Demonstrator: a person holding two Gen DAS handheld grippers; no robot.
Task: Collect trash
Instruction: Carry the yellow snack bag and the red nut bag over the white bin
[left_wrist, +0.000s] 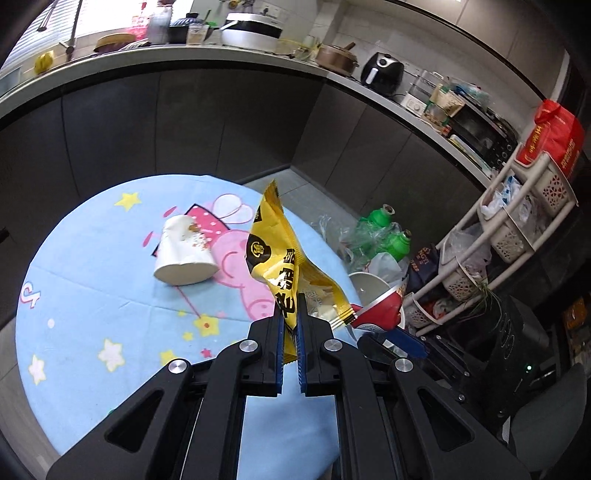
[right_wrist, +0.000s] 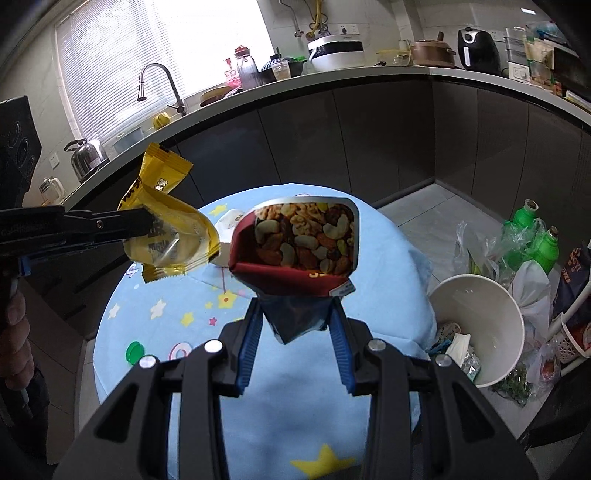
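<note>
My left gripper (left_wrist: 290, 308) is shut on the lower end of a yellow snack wrapper (left_wrist: 275, 251), held in the air over the round table. The right wrist view shows that left gripper (right_wrist: 146, 226) from the side, the yellow wrapper (right_wrist: 168, 236) hanging from it. My right gripper (right_wrist: 295, 317) is shut on a red and dark blue nut packet (right_wrist: 299, 243), also above the table. A crumpled white paper cup (left_wrist: 184, 254) lies on its side on the blue cartoon tablecloth (left_wrist: 74, 295). A green bottle cap (right_wrist: 133, 351) rests near the cloth's left edge.
A white paper bucket (right_wrist: 480, 325) with scraps inside stands on the floor right of the table. Green bottles (right_wrist: 543, 247) and plastic bags lie beyond it. A white basket rack (left_wrist: 509, 229) stands to the right. Dark cabinets and a cluttered counter (right_wrist: 369, 72) run behind. A person's hand (right_wrist: 14, 325) is at the left.
</note>
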